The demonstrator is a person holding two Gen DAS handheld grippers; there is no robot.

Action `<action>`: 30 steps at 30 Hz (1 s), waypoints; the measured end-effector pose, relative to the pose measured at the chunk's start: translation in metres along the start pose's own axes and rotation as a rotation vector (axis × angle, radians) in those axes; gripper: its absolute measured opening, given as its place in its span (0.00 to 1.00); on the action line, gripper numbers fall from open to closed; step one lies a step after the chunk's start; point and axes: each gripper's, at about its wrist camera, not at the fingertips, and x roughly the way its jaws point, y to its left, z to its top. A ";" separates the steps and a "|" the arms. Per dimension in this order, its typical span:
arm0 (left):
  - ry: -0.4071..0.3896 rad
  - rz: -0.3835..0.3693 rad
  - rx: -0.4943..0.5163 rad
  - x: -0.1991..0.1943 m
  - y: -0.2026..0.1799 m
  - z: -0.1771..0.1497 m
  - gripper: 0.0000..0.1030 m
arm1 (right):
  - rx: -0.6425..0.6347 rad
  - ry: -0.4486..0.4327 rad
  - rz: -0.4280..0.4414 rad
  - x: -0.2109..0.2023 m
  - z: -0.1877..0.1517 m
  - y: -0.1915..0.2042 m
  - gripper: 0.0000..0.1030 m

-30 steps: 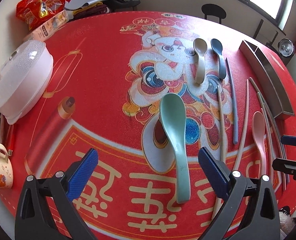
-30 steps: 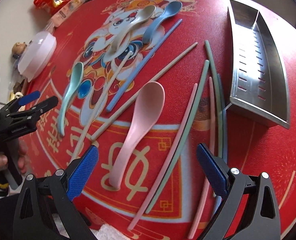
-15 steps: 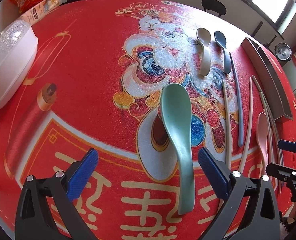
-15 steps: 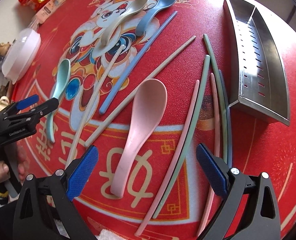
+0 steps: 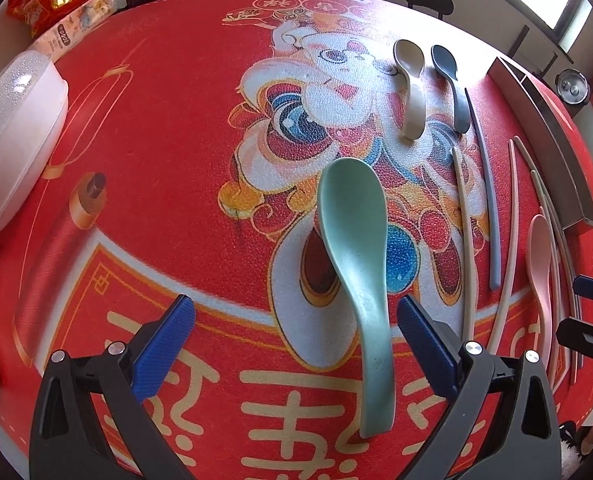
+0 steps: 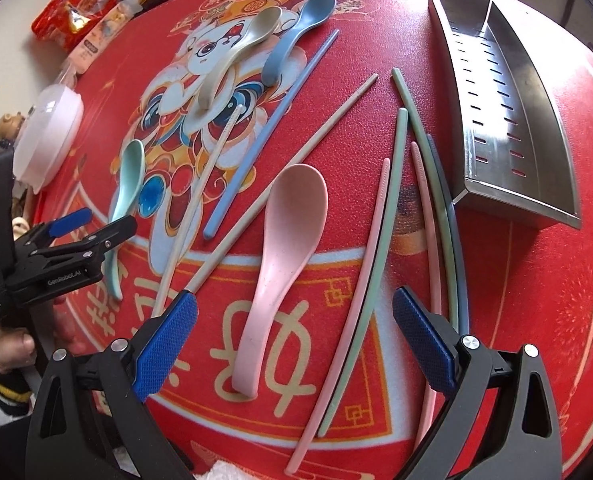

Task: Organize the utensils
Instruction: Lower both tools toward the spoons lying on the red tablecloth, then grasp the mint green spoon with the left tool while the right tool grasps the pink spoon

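Hovering low over the red printed mat (image 5: 144,128) on the bench, the left gripper (image 5: 296,340) has its fingers spread wide and holds nothing; the green spoon (image 5: 356,264) lies flat between them, handle toward the camera, closer to the right-hand finger (image 5: 424,344), with no contact visible. At 1 o'clock from this spoon lie the beige spoon (image 5: 410,80) and the dark blue spoon (image 5: 450,80), side by side but apart.

The right gripper (image 6: 294,336) is likewise wide open and empty. The pink spoon (image 6: 284,248) rests on the mat between its fingers, bowl pointing to 12 o'clock, handle end nearest the camera. Just beside it at 3 o'clock run a pink chopstick (image 6: 348,292) and a green chopstick (image 6: 372,240), close together. At 11 o'clock a beige chopstick (image 6: 296,160) and a blue chopstick (image 6: 272,128) lie diagonally.

The steel utensil tray (image 6: 512,132) sits at 2 o'clock in the right wrist view, well apart from both grippers; its visible compartments hold no utensils. A white lidded container (image 5: 12,140) stands at 9 o'clock at the mat's edge in the left wrist view.
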 end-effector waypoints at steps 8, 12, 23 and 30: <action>0.028 0.017 0.056 0.003 -0.008 0.000 0.95 | -0.014 0.002 0.047 -0.002 -0.002 0.004 0.92; 0.059 -0.044 0.060 0.000 -0.002 0.003 0.95 | -0.021 -0.001 0.055 -0.002 -0.001 0.008 0.92; 0.063 -0.271 -0.054 -0.013 0.010 0.006 0.49 | -0.024 0.001 0.075 0.000 0.000 0.010 0.92; 0.072 -0.298 -0.045 -0.009 -0.002 -0.001 0.23 | -0.038 0.002 0.095 0.000 -0.001 0.014 0.92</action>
